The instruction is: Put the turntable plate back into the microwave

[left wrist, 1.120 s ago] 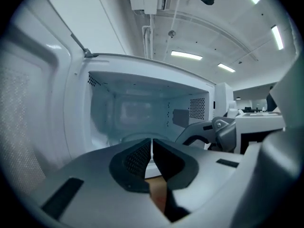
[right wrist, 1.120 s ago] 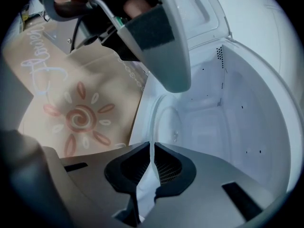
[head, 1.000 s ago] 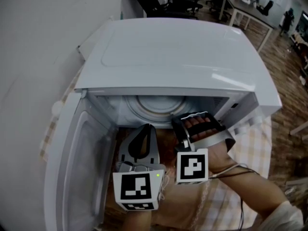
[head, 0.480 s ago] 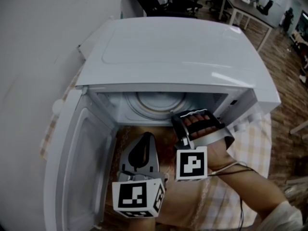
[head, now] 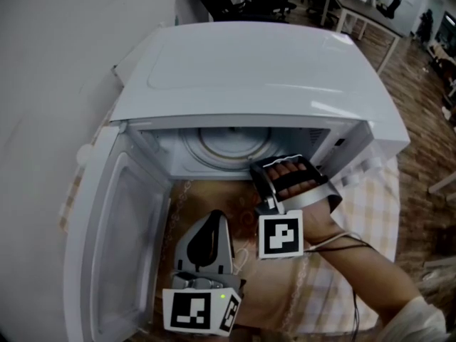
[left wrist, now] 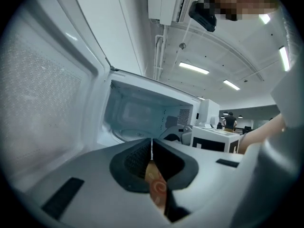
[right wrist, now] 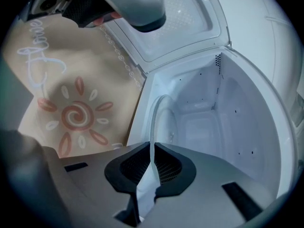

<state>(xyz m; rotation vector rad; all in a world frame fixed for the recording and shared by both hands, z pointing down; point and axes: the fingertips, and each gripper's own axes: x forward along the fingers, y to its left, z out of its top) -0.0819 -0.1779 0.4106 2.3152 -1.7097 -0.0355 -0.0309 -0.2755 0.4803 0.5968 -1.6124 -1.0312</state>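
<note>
Holding, right hand-held gripper (right wrist: 152,148): jaws nearly together, pinched on the near rim of the turntable plate (head: 226,147). A thin pale strip of glass shows between the pads.
Right hand-held gripper, pose: at the right front of the microwave (head: 249,70) opening, angled down into the cavity. It is rolled so one jaw sits over the rim and the other under it.
Right hand (head: 292,180): wrapped round the grip, just outside the cavity mouth.
Left hand-held gripper (head: 212,223): jaws closed together with nothing between them. Only a sliver of cloth shows below the gap.
Left hand-held gripper, pose: back from the opening, over the tan cloth (head: 214,194), beside the open door (head: 107,226). It points roughly level toward the cavity.
Turntable plate, place: inside the cavity, lying flat near the floor and about centred.
Plate vs right hand-held gripper: the front edge meets the jaws, and the rest of the disc runs away from them toward the back wall.
Plate vs left hand-held gripper: well apart, no contact. The plate is ahead of the jaw tips, past the cavity sill.
Plate seating: cannot tell whether it rests fully on its support.
Microwave: white, on the worktop, door swung wide to the left.
Cloth: tan with a swirl-and-petal sun print, in front of the opening. A checked cloth (head: 370,205) lies to its right.
</note>
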